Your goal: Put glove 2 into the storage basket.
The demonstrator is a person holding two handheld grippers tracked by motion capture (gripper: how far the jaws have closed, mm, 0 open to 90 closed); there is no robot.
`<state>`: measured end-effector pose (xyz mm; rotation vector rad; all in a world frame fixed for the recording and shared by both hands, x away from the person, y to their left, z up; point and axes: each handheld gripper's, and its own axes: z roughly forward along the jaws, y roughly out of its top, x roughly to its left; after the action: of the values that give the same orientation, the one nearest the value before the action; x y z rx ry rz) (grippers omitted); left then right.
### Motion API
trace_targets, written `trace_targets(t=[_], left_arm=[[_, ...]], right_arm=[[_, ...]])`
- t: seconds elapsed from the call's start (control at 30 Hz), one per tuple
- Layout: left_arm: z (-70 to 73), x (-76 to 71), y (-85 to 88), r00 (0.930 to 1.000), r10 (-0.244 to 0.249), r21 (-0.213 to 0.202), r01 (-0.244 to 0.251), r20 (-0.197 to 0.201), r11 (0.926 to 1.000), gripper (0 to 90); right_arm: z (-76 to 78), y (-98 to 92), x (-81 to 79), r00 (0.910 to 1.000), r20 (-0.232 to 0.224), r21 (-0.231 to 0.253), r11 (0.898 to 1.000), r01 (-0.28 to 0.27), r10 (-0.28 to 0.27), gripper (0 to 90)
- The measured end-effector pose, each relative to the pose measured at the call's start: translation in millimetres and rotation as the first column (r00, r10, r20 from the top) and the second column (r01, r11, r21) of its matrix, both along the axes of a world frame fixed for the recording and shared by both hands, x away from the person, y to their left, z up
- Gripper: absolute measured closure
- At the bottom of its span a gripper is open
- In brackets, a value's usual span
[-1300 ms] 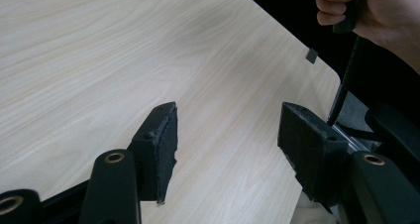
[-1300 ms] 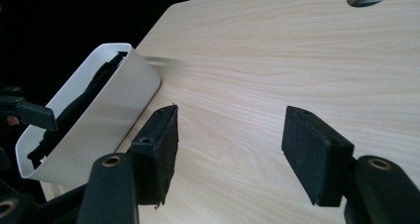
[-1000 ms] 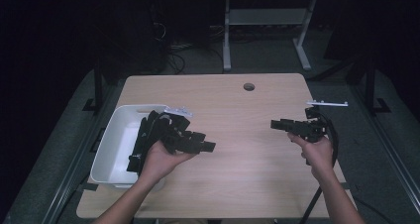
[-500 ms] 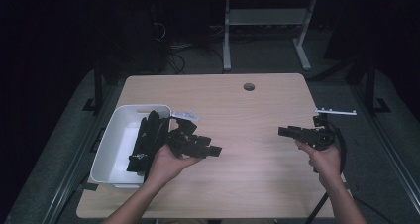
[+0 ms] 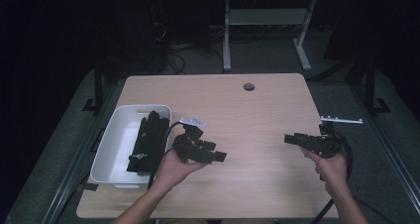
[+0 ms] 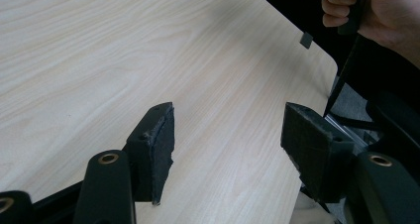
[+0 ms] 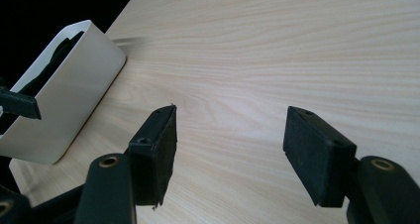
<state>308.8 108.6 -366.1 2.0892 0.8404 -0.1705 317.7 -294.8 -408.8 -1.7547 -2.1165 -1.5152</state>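
Note:
A person's left hand holds my left gripper (image 5: 218, 157) low over the wooden table (image 5: 257, 115), just right of a white bin (image 5: 111, 149). Its jaws point right and stand open; in the left gripper view only bare wood lies between the pads of the left gripper (image 6: 228, 120). A black glove (image 5: 148, 140) lies inside the bin. At the table's right side, the right hand holds my right gripper (image 5: 288, 139), pointing left. The jaws of the right gripper (image 7: 230, 122) are open, nothing between them. The bin (image 7: 74, 95) lies ahead of it to the left.
A round cable hole (image 5: 248, 86) sits near the table's far edge. The table's rounded corner (image 6: 327, 60) and the right hand (image 6: 376, 11) appear in the left gripper view. A white desk frame (image 5: 267, 21) stands on the floor behind.
Both grippers have moved toward the table's near edge and a little to the right. Their jaws stay open and hold nothing.

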Motion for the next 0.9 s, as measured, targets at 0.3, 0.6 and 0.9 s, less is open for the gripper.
trace_targets(t=[0.3, 0.6, 0.9], left_arm=[[-7.7, -3.9, -2.6, 1.0000, -0.005, -0.011, 0.005, 0.008, 0.9999, 37.3], [-17.4, -9.6, -5.4, 0.9998, 0.000, -0.017, 0.000, 0.019, 0.9999, 37.0], [-27.1, -14.6, -11.3, 0.9995, -0.019, -0.002, 0.019, 0.023, 0.9998, 36.8]], right_arm=[[-11.5, -12.8, -10.3, 0.9996, -0.010, -0.006, 1.000, 0.026, -0.026, 37.0], [-19.7, -16.7, -19.0, 0.9995, -0.011, -0.023, 0.999, 0.031, -0.031, 37.0], [-23.1, -19.9, -28.2, 0.9994, 0.002, -0.044, 0.998, 0.033, -0.033, 36.3]])
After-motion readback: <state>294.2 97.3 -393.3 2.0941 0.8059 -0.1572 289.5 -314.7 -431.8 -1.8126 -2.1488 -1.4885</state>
